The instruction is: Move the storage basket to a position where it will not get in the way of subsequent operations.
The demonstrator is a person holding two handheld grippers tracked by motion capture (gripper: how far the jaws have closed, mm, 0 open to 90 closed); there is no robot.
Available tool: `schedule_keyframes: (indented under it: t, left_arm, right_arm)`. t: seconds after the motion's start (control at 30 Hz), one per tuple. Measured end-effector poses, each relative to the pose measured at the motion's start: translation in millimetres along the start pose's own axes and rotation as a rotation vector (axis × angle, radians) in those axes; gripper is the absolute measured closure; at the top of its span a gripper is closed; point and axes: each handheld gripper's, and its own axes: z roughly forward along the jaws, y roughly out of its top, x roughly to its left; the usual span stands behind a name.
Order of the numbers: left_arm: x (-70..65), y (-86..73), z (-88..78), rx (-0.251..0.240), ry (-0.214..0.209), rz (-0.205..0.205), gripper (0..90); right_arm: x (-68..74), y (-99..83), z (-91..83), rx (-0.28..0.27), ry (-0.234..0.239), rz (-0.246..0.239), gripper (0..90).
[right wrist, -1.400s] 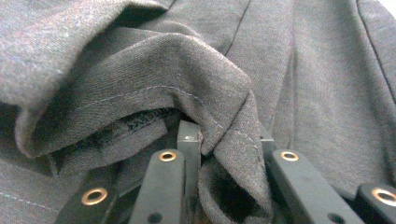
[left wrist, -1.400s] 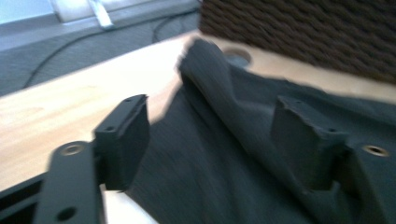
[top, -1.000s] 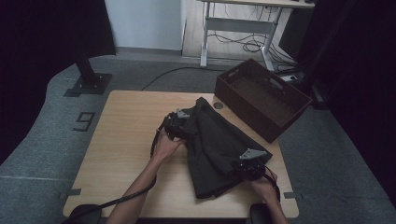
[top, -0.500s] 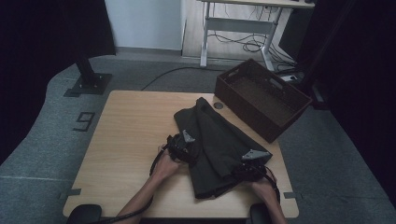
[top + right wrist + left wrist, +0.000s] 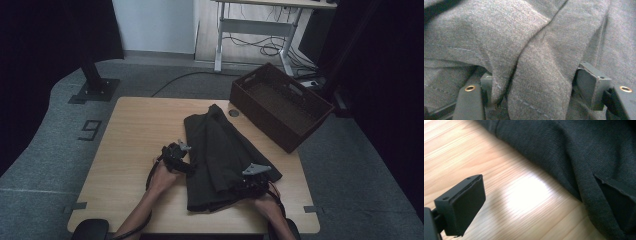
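Fingers point(image 5: 594, 87) of the right gripper point(image 5: 250, 184), just opening, loosely straddle a fold of the dark garment point(image 5: 220, 150) at table centre, while the left gripper point(image 5: 175, 156), jaws spread, waits at its nine o'clock edge, apparently to regrip for folding.

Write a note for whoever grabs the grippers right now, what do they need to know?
Left gripper: open, jaws on either side of the cloth's left edge, bare table between them.
Right gripper: jaws have just been opening; a fold of cloth is bunched between them, grip looks loose.
Cloth: dark, folded into a long strip on the table, beside the basket.
Done: lengthwise fold, it seems.
Left: probably folding it shorter; perhaps then into the basket.
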Motion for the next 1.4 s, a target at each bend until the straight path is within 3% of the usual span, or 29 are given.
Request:
schedule_keyframes:
  t: [0.1, 0.23, 0.4, 0.53, 0.7, 0.77, 0.83, 1.07, 1.17, 1.3, 1.4]
  left_arm:
    - [12.1, -6.2, -10.0, -0.012, 0.01, -0.036, 1.2]
    - [18.6, -12.5, -28.2, -0.04, 0.023, -0.046, 2.5]
    - [17.8, -25.0, -45.9, -0.073, -0.026, -0.06, 4.1]
    - [20.9, -39.2, -46.5, -0.074, -0.044, -0.081, 5.6]
    - [26.6, -54.4, -38.0, -0.057, -0.042, -0.12, 6.0]
    - [29.2, -57.5, -36.0, -0.057, -0.04, -0.143, 6.0]
    - [30.0, -58.3, -35.1, -0.045, -0.007, -0.135, 9.4]
    - [30.4, -59.1, -35.1, -0.05, -0.01, -0.134, 9.3]
    - [30.8, -59.0, -34.8, -0.05, -0.014, -0.133, 9.2]
    - [30.5, -59.6, -34.8, -0.055, -0.013, -0.136, 9.2]
    - [30.4, -60.1, -35.1, -0.058, -0.011, -0.134, 9.5]
  right_arm:
    - [9.0, 4.6, 6.6, -0.009, 0.006, -0.011, 30.9]
    - [20.7, 12.3, 15.5, -0.012, 0.013, -0.021, 30.7]
    - [37.6, 24.2, 28.9, -0.012, 0.015, -0.029, 30.5]
    - [50.4, 33.3, 38.9, -0.012, 0.017, -0.032, 30.2]
    - [56.1, 38.2, 42.7, -0.003, 0.028, -0.04, 26.7]
    - [54.8, 37.0, 39.3, 0.005, 0.042, -0.035, 25.0]
    - [53.2, 33.9, 32.2, 0.006, 0.062, -0.034, 24.6]
    - [45.9, 11.7, -6.8, 0.013, 0.077, -0.049, 24.0]
    - [36.6, 3.9, -24.7, 0.014, 0.059, -0.034, 25.9]
    - [26.0, 11.7, -38.0, -0.028, 0.043, -0.003, 30.9]
    - [27.7, 29.6, -38.1, -0.049, 0.055, -0.026, 34.4]
